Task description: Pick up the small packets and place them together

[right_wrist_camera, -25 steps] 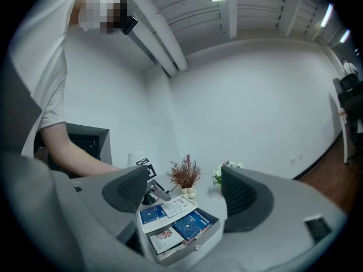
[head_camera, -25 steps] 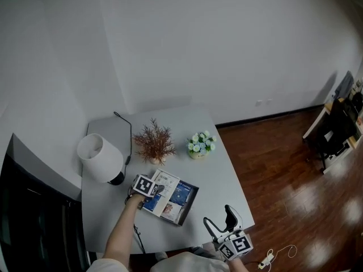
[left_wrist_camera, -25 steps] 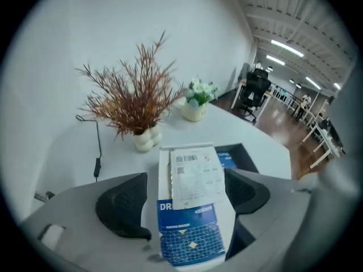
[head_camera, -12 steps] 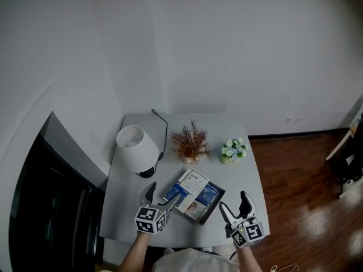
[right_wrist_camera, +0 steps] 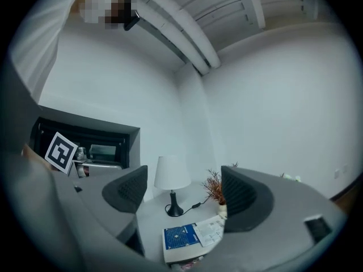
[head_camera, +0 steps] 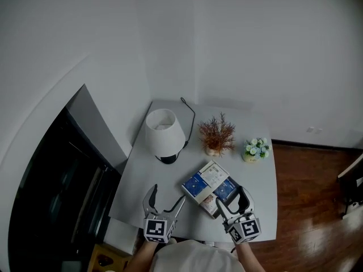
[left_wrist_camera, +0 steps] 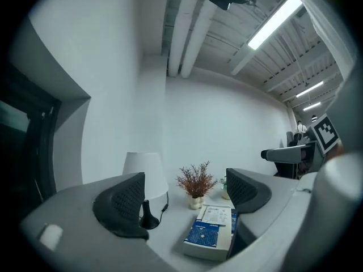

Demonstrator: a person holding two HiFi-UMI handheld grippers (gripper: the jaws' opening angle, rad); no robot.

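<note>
A pile of flat blue and white packets (head_camera: 211, 186) lies on the grey table (head_camera: 147, 174), near its front edge. My left gripper (head_camera: 164, 204) is open over the front edge, left of the pile, with nothing between its fingers. My right gripper (head_camera: 231, 199) is open too and empty, just in front of the pile's right end. In the left gripper view the packets (left_wrist_camera: 210, 237) lie low between the open left gripper (left_wrist_camera: 184, 200) jaws, some way ahead. The right gripper view has the packets (right_wrist_camera: 189, 239) below the open right gripper (right_wrist_camera: 181, 196).
A white-shaded lamp (head_camera: 164, 132) with a black cord stands at the back left. A dried reddish plant (head_camera: 217, 134) and a small pot of flowers (head_camera: 256, 149) stand behind the packets. A dark cabinet (head_camera: 62, 197) lies left of the table, wooden floor (head_camera: 317, 208) to the right.
My left gripper has drawn back from the packets to the table's front edge and stands open. The right gripper has come up beside the pile. The head view has swung left.
</note>
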